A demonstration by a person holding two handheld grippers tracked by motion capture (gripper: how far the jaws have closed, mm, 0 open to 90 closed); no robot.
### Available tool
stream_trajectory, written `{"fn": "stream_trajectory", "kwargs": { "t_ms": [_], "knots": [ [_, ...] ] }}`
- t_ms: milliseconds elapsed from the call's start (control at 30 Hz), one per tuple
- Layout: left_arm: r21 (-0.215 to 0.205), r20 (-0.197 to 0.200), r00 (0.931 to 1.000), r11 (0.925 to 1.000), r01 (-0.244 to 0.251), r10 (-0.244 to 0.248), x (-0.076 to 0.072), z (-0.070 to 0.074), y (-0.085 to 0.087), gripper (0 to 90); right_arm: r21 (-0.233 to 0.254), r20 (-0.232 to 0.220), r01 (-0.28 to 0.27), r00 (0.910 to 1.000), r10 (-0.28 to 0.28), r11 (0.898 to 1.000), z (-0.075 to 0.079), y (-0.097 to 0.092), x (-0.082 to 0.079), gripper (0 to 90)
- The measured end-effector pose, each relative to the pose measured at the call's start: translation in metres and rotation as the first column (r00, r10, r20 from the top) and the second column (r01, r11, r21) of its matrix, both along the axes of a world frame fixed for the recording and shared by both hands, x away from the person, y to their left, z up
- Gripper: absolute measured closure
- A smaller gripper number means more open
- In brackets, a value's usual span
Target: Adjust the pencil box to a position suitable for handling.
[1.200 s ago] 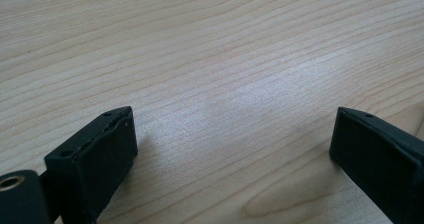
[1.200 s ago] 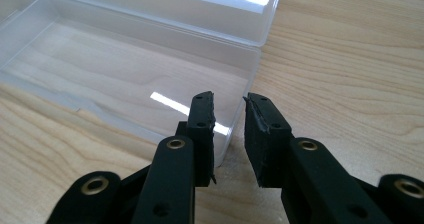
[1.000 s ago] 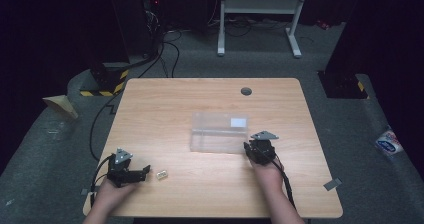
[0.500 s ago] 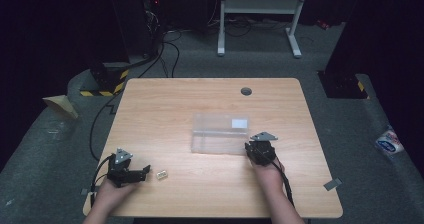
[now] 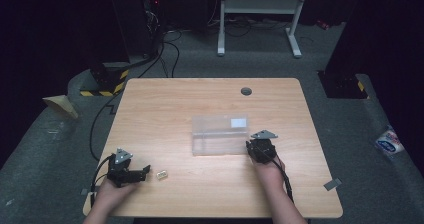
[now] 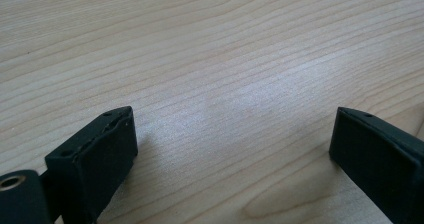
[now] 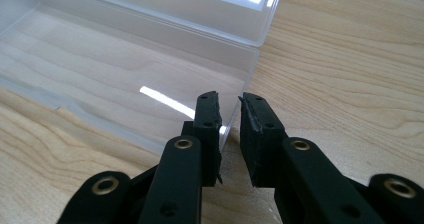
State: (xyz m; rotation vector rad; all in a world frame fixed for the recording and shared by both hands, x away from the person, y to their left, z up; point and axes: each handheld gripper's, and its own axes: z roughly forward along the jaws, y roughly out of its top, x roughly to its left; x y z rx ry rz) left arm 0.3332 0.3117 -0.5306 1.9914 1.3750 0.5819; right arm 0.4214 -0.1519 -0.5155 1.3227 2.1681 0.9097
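Since the table (image 5: 165, 104) is mostly bare, the clear plastic box (image 5: 220, 135) sits mid-table, lid up. The right gripper (image 7: 230, 111) has just been closing, jaws nearly together astride the box's near corner wall, probably to steady it. The left gripper (image 5: 142, 173) rests with jaws wide and empty, aimed at the small pale item (image 5: 161, 175) just beside it.

1. The left gripper (image 5: 145, 171) lies low at the near left, held by the left hand (image 5: 112, 193), jaws spread wide.
2. The right gripper (image 5: 254, 148), at the near right, has just been closing its jaws to a narrow gap.
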Motion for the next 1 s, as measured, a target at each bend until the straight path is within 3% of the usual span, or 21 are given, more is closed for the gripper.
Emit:
{"fn": "stream_trajectory", "kwargs": {
  "t_ms": [767, 1000],
  "knots": [
    [0.000, 0.000, 1.0000, 1.0000, 0.000, 0.000, 0.000, 0.000, 0.000, 5.4, 0.019, 0.004, -0.003, 1.0000, 0.003, 1.000, 0.001, 0.006, -0.006, 74.2],
    [0.000, 0.000, 1.0000, 1.0000, 0.000, 0.000, 0.000, 0.000, 0.000, 5.4, 0.051, 0.057, 0.004, 0.9983, -0.007, 0.999, 0.017, -0.004, -0.014, 60.3]
  ]
}}
